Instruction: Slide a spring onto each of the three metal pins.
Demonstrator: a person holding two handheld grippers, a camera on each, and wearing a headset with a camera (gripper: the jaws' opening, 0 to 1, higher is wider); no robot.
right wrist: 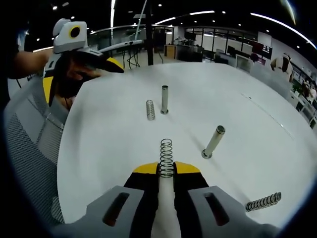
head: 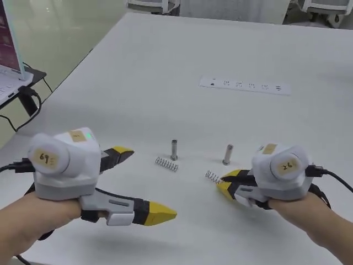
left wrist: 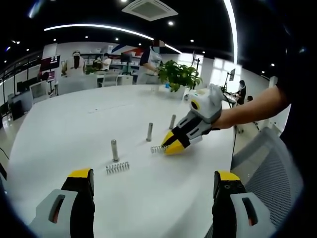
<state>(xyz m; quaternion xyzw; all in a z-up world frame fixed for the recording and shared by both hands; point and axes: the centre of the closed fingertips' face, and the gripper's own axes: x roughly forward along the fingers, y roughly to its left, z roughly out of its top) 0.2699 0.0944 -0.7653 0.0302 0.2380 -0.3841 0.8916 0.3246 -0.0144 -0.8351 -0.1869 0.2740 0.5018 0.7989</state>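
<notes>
We find the right gripper (right wrist: 166, 169) clamped on a silver coil spring (right wrist: 166, 151), axis along its jaws (free end forward); left gripper (left wrist: 153, 174) jaws apart.

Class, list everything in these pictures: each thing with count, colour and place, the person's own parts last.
Table: one, white, under everything.
Metal pins: three, grey, standing mid-table.
Springs: three, silver; one beside a pin, one loose on the table, one gripped.
Power strip: one, white, farther back on the table.
Laptop: one, white, left of the table.
Plant: one, green, beyond the table.
Left tongs: one, white with yellow tips, open above the table.
Right tongs: one, same colours, shut on a spring.
Hands: two, holding the tongs.
</notes>
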